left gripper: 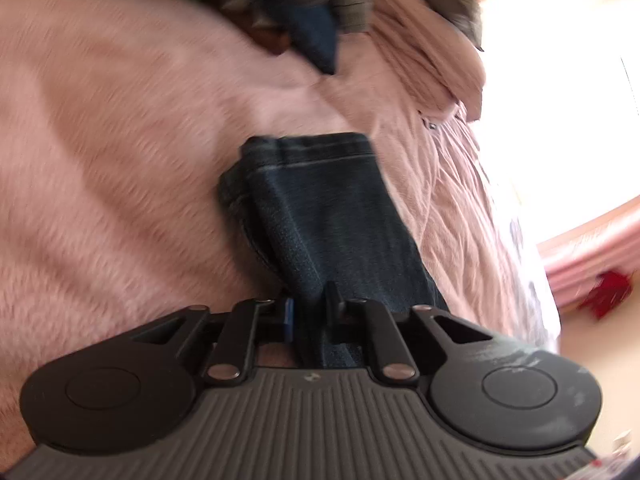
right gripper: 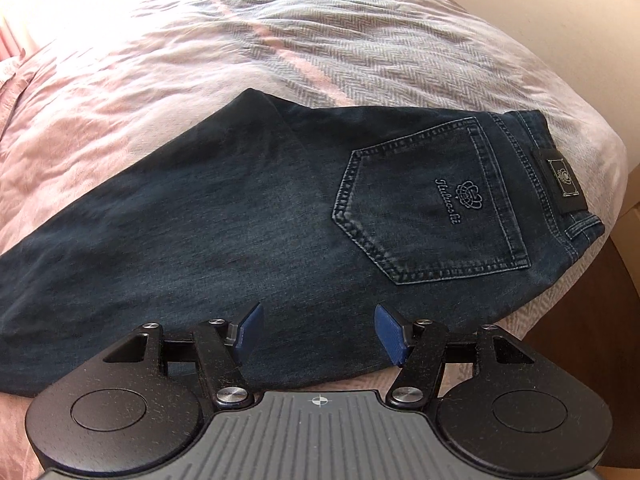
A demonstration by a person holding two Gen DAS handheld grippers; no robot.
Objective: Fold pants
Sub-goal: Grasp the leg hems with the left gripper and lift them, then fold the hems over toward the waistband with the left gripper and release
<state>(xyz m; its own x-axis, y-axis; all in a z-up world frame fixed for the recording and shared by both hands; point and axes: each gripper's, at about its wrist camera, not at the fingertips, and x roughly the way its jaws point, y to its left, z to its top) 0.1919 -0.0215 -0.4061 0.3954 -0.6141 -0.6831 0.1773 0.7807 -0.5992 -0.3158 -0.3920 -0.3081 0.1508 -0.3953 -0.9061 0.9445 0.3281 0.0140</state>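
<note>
Dark blue denim pants lie flat on the bed, one leg on top of the other. The back pocket faces up and the waistband patch is at the right. My right gripper hovers open over the near edge of the pants, with denim showing between its blue pads and nothing pinched. In the left wrist view my left gripper is shut on the pants leg. The cloth runs from the jaws up to the stitched hem, which rests on pink bedding.
A fluffy pink blanket fills the left side. A pile of dark and brown clothes lies at the far end. The pink and grey herringbone cover lies beyond the pants. The bed's edge drops off at the right beside a dark wooden surface.
</note>
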